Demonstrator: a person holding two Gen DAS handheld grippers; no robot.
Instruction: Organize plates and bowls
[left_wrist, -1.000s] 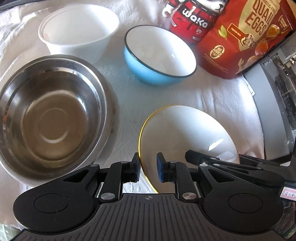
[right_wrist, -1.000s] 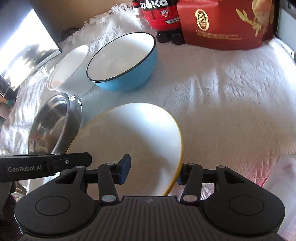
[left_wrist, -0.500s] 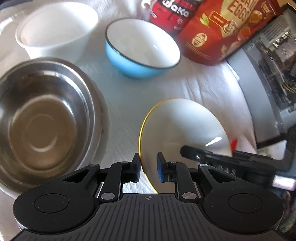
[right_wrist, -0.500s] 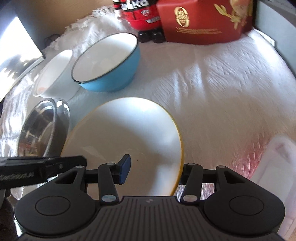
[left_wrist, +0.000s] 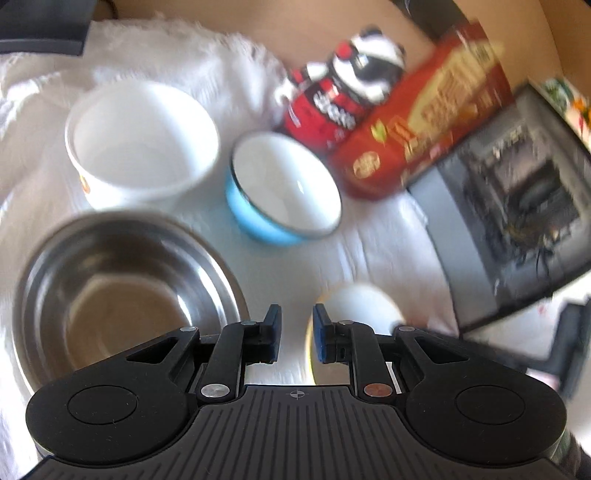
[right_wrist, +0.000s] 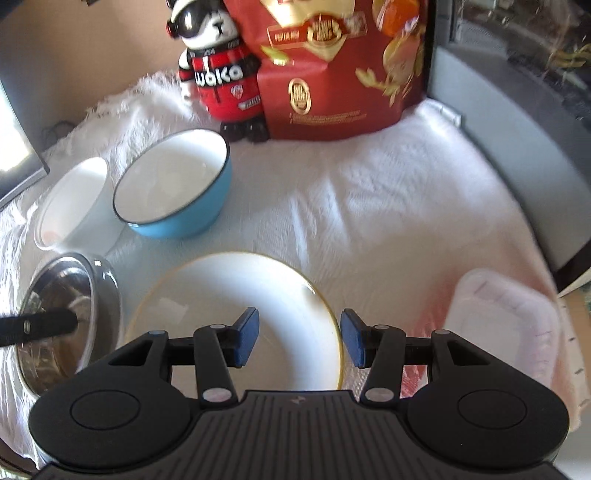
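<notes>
A white plate with a gold rim (right_wrist: 236, 314) lies on the white cloth, also low right in the left wrist view (left_wrist: 360, 306). My right gripper (right_wrist: 299, 341) is open, its fingers astride the plate's right rim, above it. My left gripper (left_wrist: 294, 338) is open by a narrow gap and empty, between the steel bowl (left_wrist: 122, 299) and the plate's left edge. A blue bowl (left_wrist: 284, 188) (right_wrist: 173, 188) and a white bowl (left_wrist: 142, 142) (right_wrist: 74, 201) stand behind. The steel bowl also shows in the right wrist view (right_wrist: 66, 317).
A panda figure (right_wrist: 216, 70) and a red snack bag (right_wrist: 343, 66) stand at the back. A dark cabinet (left_wrist: 517, 199) borders the right side. A white plastic container (right_wrist: 502, 325) lies at the right on the cloth.
Both grippers have pulled back and tilted up, so the back of the table shows more. The left gripper's jaws have spread a little and sit left of the plate's rim.
</notes>
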